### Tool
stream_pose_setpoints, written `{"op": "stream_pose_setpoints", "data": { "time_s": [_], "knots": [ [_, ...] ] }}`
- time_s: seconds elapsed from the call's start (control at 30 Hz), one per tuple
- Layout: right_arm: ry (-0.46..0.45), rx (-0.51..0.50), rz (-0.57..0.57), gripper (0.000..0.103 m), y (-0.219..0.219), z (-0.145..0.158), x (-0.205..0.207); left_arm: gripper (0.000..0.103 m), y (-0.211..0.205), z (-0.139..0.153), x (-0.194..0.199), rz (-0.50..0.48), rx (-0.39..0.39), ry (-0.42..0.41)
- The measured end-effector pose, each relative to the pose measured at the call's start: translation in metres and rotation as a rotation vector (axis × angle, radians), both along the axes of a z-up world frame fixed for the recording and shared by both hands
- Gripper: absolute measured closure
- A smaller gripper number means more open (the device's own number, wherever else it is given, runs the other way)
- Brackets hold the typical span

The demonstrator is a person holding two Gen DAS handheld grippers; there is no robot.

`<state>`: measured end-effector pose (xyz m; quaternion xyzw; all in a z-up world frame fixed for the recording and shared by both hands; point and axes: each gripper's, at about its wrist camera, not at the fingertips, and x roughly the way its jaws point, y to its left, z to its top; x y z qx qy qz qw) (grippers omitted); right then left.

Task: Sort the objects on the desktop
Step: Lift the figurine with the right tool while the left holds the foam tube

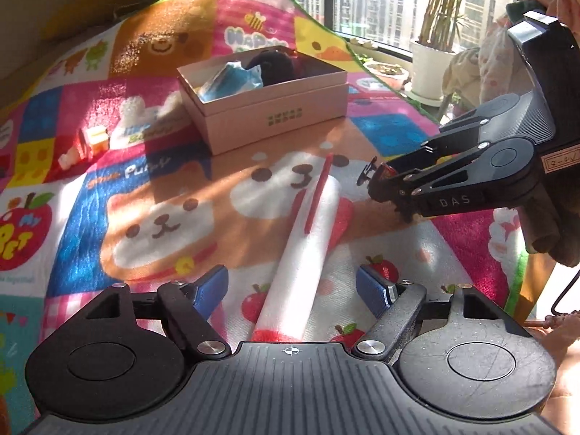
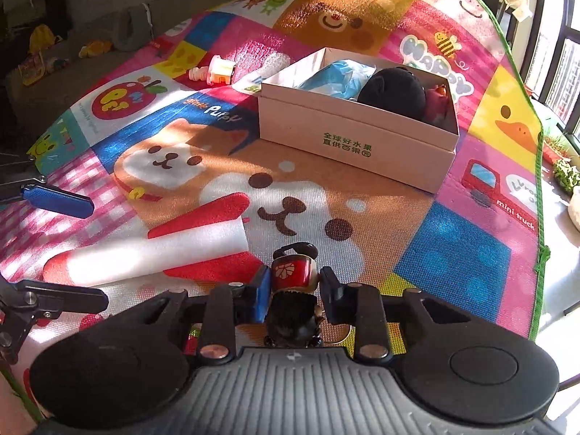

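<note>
The step in hand looks like a carry: the right claw [image 2: 291,282] is closed on a small red and black toy figure [image 2: 291,272], held above the patterned mat [image 2: 453,250] and short of the pink cardboard box [image 2: 359,145]. The box lies ahead of that claw, open-topped, and already holds a blue crumpled wrapper [image 2: 340,76], a black plush [image 2: 395,90] and a small reddish item at its right end. The next move, as I judge it, calls for lifting the figure over the near wall of the box and letting go inside.

The left claw [image 1: 291,290] is wide open and grips nothing; a white and red foam roll [image 1: 308,239] lies on the mat between its fingers, pointing toward the box.

The left view shows the right claw from the side, with the figure poking out of its tip. The right view alone shows the green print on the box front. A small white and orange toy [image 2: 217,70] lies left of the box.
</note>
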<state>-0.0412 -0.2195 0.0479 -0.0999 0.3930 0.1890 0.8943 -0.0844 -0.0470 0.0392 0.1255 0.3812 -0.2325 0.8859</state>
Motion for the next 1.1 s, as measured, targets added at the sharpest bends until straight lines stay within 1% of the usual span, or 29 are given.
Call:
{"op": "stream_pose_setpoints", "data": {
  "time_s": [0.03,0.1,0.17,0.23,0.27,0.33,0.37,0.5,0.63,0.73,0.77,0.8,0.9,1.0,1.03,1.1],
  "knots": [
    [-0.009,-0.008,-0.002,0.075,-0.003,0.003,-0.005,0.022,-0.003,-0.003,0.001,-0.006,0.010,-0.001],
    [-0.014,-0.011,-0.009,0.075,-0.010,0.010,-0.015,0.027,-0.011,-0.008,0.003,-0.026,0.029,-0.003],
    [-0.014,-0.006,-0.023,0.075,-0.019,0.017,-0.025,0.032,-0.020,-0.014,0.003,-0.041,0.069,-0.023],
    [-0.017,-0.002,-0.036,0.075,-0.027,0.022,-0.034,0.039,-0.028,-0.020,0.003,-0.047,0.101,-0.028],
    [-0.015,0.002,-0.044,0.075,-0.032,0.025,-0.039,0.046,-0.029,-0.022,0.003,-0.050,0.103,-0.022],
    [-0.012,0.008,-0.052,0.075,-0.037,0.028,-0.046,0.053,-0.031,-0.022,0.003,-0.054,0.096,-0.018],
    [-0.011,0.009,-0.054,0.075,-0.038,0.028,-0.049,0.061,-0.031,-0.022,0.002,-0.057,0.098,-0.018],
    [-0.006,0.021,-0.054,0.075,-0.039,0.030,-0.059,0.067,-0.032,-0.017,-0.006,-0.068,0.111,-0.034],
    [-0.018,0.036,-0.044,0.075,-0.037,0.036,-0.066,0.070,-0.028,-0.007,-0.013,-0.069,0.110,-0.057],
    [-0.035,0.048,-0.030,0.075,-0.035,0.045,-0.071,0.071,-0.021,0.013,-0.020,-0.063,0.096,-0.105],
    [-0.046,0.051,-0.027,0.075,-0.035,0.050,-0.073,0.071,-0.018,0.025,-0.022,-0.058,0.086,-0.134],
    [-0.059,0.056,-0.023,0.075,-0.036,0.056,-0.074,0.071,-0.013,0.044,-0.023,-0.049,0.071,-0.181],
    [-0.121,0.103,-0.014,0.075,-0.044,0.090,-0.076,0.071,-0.002,0.095,-0.018,-0.015,0.029,-0.319],
    [-0.197,0.153,-0.016,0.075,-0.054,0.129,-0.070,0.071,0.000,0.135,0.002,0.007,-0.030,-0.405],
    [-0.231,0.173,-0.020,0.075,-0.058,0.146,-0.063,0.071,-0.001,0.144,0.012,0.016,-0.055,-0.418],
    [-0.274,0.197,-0.032,0.075,-0.063,0.168,-0.048,0.071,-0.005,0.156,0.040,0.027,-0.122,-0.401]
  ]
}}
